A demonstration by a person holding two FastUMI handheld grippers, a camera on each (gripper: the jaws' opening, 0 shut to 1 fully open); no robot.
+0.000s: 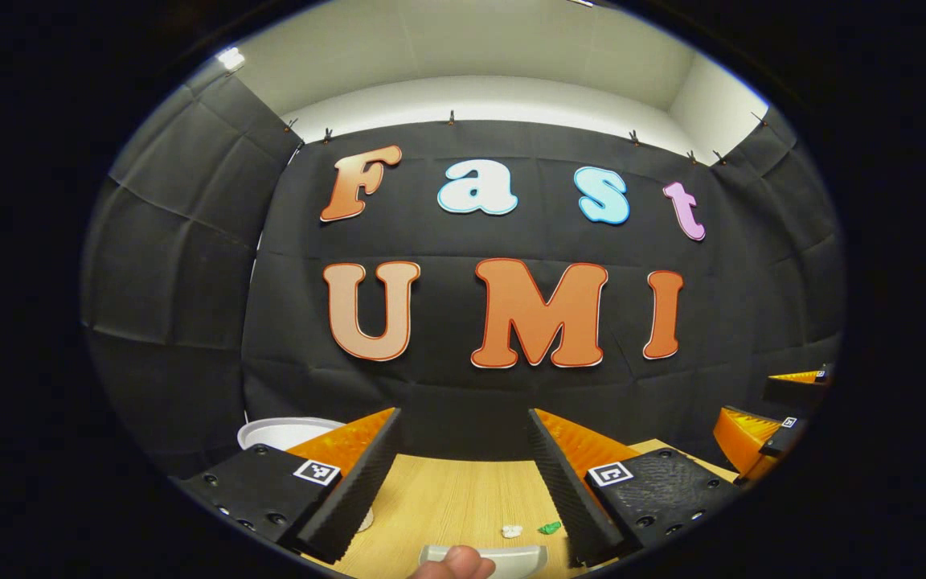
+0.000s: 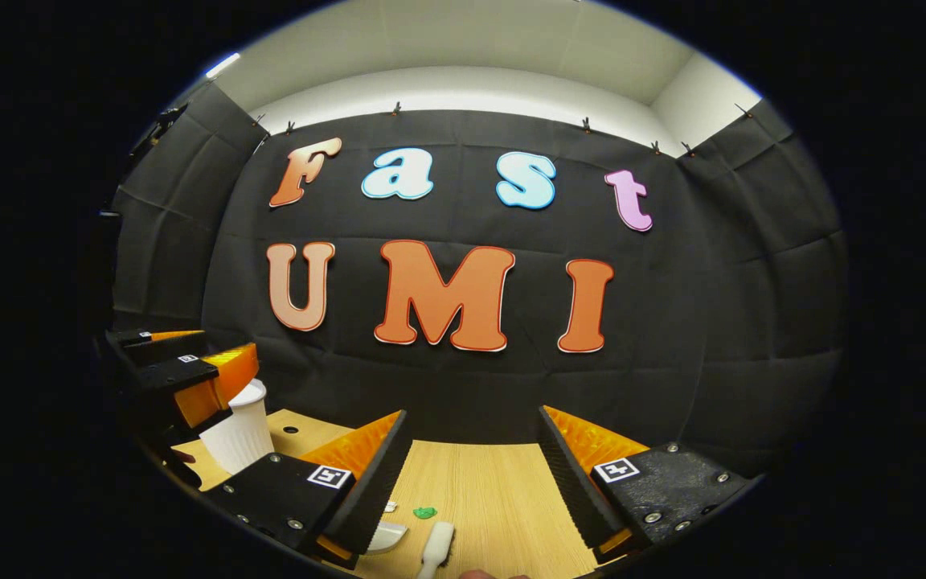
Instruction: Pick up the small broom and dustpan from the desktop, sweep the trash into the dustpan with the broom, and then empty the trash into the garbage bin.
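The pale grey plastic dustpan (image 1: 503,556) lies at the near edge of the light wooden worktop (image 1: 463,490), low in the left gripper view, partly covered by a fingertip (image 1: 453,564). It looks light, stiff and smooth, probably slippery on its flat lip, so a handle would be the better hold; none can be made out. Just beyond the dustpan lie a white crumpled scrap (image 1: 512,531) and a green crumpled scrap (image 1: 549,527), both likely near weightless. In the right gripper view a slim white handle, probably the small broom (image 2: 437,547), lies near the same green scrap; its bristle end is cut off. The left tool (image 1: 463,474) and right tool (image 2: 471,474) both stand wide apart, empty. Left of the dustpan, the white ribbed garbage bin (image 2: 239,434) stands half hidden.
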